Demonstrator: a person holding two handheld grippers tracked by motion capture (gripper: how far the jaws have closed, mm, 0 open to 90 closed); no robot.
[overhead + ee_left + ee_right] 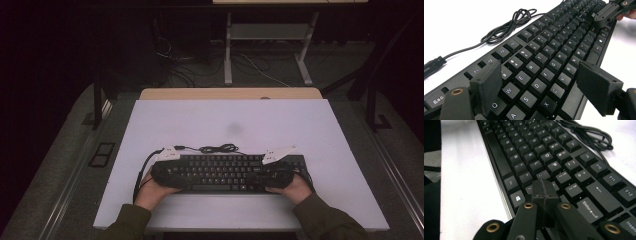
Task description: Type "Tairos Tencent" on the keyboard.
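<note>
A black keyboard (225,172) (544,50) (536,150) lies near the front of the white table top (225,120). Its black cable (217,148) (506,27) (589,135) is coiled just behind it. My left gripper (175,176) (541,82) hovers over the keyboard's left end, open, its pads spread apart above the letter keys with nothing pressed between them. My right gripper (260,175) (544,187) is over the right end, jaws shut together, the tip just above or on keys near the Enter key. The right gripper (609,11) also shows far off in the left gripper view.
The cable's plug (432,65) lies on the table left of the keyboard. A wooden strip (230,93) borders the table's far edge. Beyond it stand a metal desk frame (265,45) and floor cables. Bare white surface lies behind the keyboard.
</note>
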